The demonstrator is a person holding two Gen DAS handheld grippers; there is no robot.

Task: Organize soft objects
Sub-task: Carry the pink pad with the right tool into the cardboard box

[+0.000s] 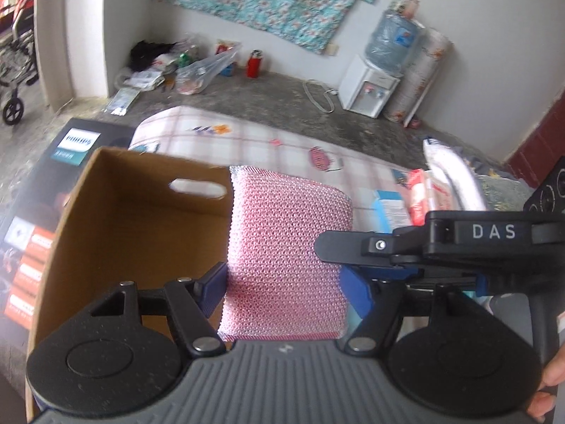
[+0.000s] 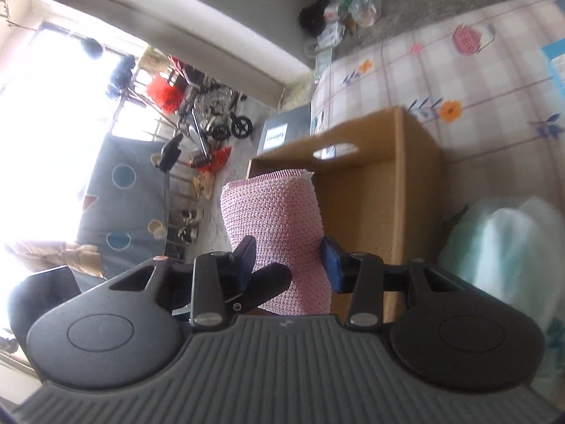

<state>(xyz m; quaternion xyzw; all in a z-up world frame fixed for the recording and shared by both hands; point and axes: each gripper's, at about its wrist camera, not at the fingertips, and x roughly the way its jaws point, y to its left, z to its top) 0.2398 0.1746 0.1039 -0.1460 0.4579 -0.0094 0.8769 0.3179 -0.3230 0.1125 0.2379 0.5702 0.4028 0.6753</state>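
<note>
A pink mesh pad hangs in the air, held from both sides. My left gripper is shut on its lower part, with a blue pad against each edge. In the right wrist view the same pink mesh pad is squeezed to a narrow waist by my right gripper. The right gripper's finger reaches in from the right of the left wrist view. The left gripper's finger shows low beside the pad. An open cardboard box with a handle slot stands just beyond the pad; its floor is bare.
The box rests on a bed with a checked sheet, next to a dark printed carton. Packets lie on the bed and a pale green cloth is at the right. Bags and a water dispenser stand on the floor.
</note>
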